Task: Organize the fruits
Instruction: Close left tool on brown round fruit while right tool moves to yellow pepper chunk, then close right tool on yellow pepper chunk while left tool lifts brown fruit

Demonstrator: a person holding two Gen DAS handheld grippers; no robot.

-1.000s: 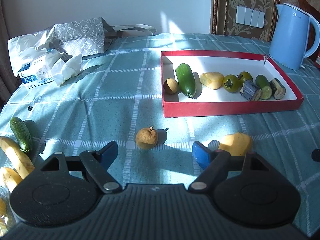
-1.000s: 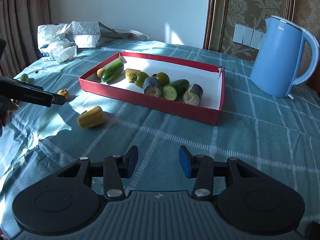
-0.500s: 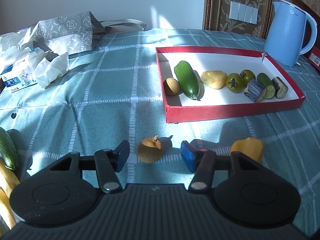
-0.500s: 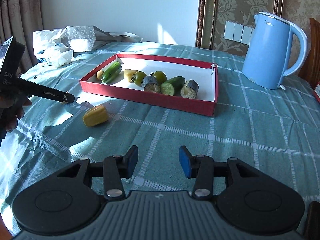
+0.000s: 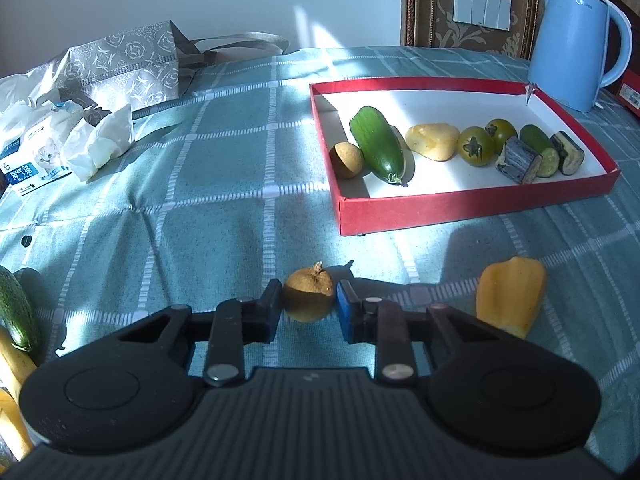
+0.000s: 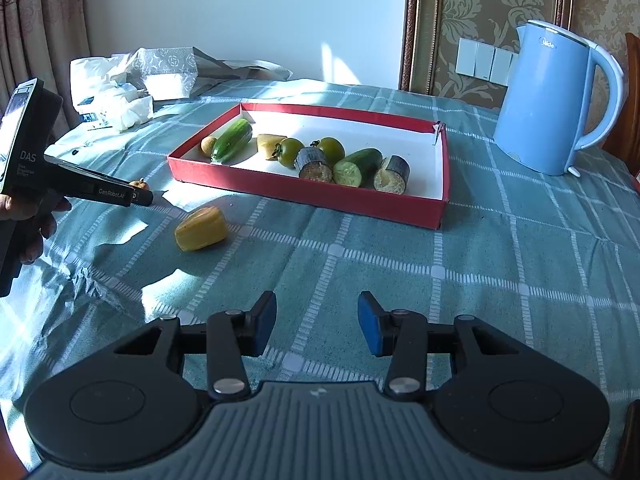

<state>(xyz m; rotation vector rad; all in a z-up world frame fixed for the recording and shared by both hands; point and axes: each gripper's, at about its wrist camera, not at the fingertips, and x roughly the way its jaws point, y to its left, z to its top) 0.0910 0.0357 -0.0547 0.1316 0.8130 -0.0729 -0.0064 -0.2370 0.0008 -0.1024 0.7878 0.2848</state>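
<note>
My left gripper point(image 5: 308, 308) is shut on a small brown round fruit point(image 5: 309, 296) that rests on the teal checked tablecloth; from the right wrist view the gripper point(image 6: 138, 197) shows at the left with the fruit point(image 6: 140, 185) at its tip. A yellow pepper piece point(image 5: 510, 300) point(image 6: 201, 233) lies right of it. The red tray point(image 5: 460, 210) point(image 6: 320, 198) holds a brown fruit, a cucumber, a yellow piece, two green tomatoes and cut aubergine and cucumber pieces. My right gripper point(image 6: 317, 320) is open and empty, above bare cloth.
A blue kettle point(image 5: 572, 40) point(image 6: 550, 100) stands behind the tray's right end. Tissue packs point(image 5: 60, 148) and a grey bag point(image 5: 124, 68) lie at the far left. A cucumber point(image 5: 16, 308) and bananas point(image 5: 12, 364) lie at the left edge.
My left gripper moved forward around the small brown fruit and closed on it. My right gripper stayed open and drew back slightly.
</note>
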